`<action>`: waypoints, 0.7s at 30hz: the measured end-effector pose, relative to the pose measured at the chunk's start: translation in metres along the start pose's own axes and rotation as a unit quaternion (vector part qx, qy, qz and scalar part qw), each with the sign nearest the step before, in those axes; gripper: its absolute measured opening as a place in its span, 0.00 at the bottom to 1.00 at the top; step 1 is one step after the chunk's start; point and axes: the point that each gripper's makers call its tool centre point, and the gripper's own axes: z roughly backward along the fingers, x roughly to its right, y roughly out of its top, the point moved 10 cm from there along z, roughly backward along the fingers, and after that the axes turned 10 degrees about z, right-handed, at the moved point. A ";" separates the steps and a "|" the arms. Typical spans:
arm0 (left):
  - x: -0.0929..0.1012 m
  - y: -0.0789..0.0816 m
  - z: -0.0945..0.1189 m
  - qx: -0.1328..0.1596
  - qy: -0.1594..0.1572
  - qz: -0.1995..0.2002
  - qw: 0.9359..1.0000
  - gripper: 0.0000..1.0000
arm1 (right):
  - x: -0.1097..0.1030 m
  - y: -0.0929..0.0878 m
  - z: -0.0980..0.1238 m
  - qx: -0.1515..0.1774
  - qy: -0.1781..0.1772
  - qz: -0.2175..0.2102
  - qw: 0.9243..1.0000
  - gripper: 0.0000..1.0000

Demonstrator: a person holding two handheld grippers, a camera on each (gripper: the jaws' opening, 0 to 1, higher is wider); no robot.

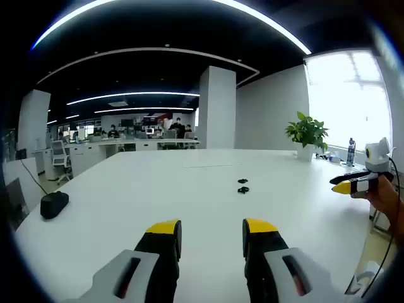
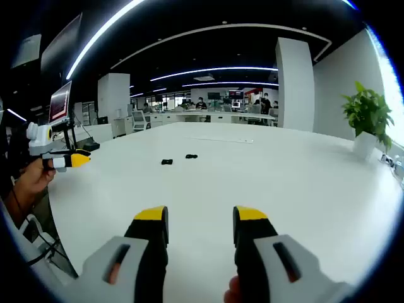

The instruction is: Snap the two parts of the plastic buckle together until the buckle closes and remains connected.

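1. Left gripper: I see its two yellow-tipped black jaws spread apart with bare table between them, released, grasping nothing. In the right gripper view it appears at the far left, held in a hand, its tips seen side-on and seemingly together from that angle.
2. Right gripper: jaws parted, nothing between them, released. In the left gripper view it enters from the right edge, held in a hand.
3. Buckle parts: two small black pieces lying on the white table, close together but apart. From the left gripper they sit well ahead and slightly right of its jaws, one just beyond the other. From the right gripper they lie well ahead and left of its jaws, side by side.
4. Potted plant: green, white pot, far table edge, ahead-right of both grippers.
5. Black rounded object: on the table, left of the left gripper.
6. Bottle: beside the window, ahead-right.
7. Monitor: lit screen far left of the right gripper; its writing is too small to read.
8. I can read no brands or labels anywhere.
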 end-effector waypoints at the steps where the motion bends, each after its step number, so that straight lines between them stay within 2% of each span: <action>1: -0.001 0.000 0.000 -0.001 0.003 -0.001 1.000 0.39 | 0.000 0.000 0.000 -0.001 -0.003 0.001 1.000 0.41; 9: -0.002 0.000 0.000 0.005 0.009 0.000 1.000 0.39 | 0.001 -0.001 0.000 -0.005 -0.006 0.004 1.000 0.41; 21: 0.000 0.001 -0.003 -0.003 0.003 0.005 1.000 0.36 | 0.005 -0.003 -0.001 -0.001 -0.006 -0.003 1.000 0.41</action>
